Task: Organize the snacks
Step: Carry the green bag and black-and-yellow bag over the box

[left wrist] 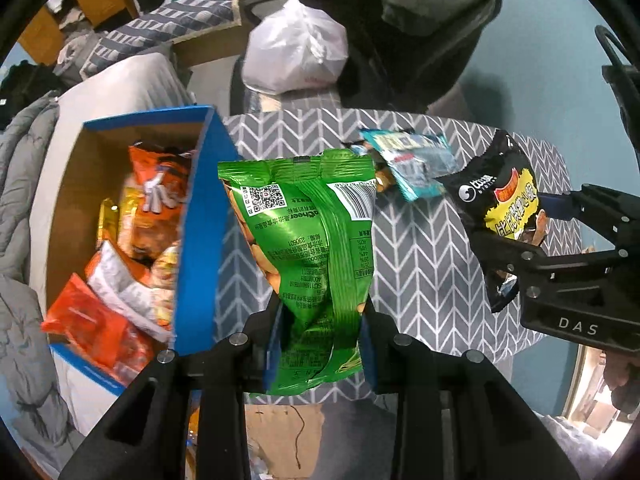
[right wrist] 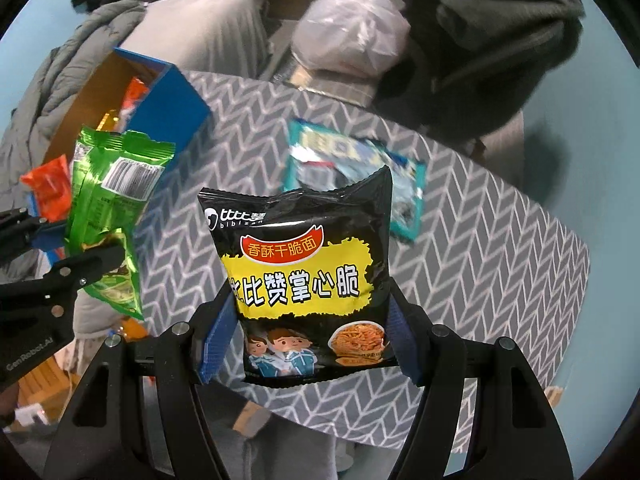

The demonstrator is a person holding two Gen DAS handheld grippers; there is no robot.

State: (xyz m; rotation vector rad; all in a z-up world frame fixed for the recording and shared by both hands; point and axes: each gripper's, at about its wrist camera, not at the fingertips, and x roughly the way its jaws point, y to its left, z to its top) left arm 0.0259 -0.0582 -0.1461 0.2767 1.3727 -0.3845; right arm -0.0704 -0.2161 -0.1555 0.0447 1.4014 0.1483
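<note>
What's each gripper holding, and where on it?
Left gripper: green snack bag, by its lower end. Right gripper: black noodle snack bag, by its lower side edges.

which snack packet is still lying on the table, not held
The teal packet on the chevron tablecloth; the green packet and black packet are each clamped in a gripper.

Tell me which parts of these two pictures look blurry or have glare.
Left wrist view: the snacks in the blue box are motion-smeared, while the green packet is sharp. Right wrist view: the teal packet on the table is blurred, and the black packet is crisp with glare along its top.
</note>
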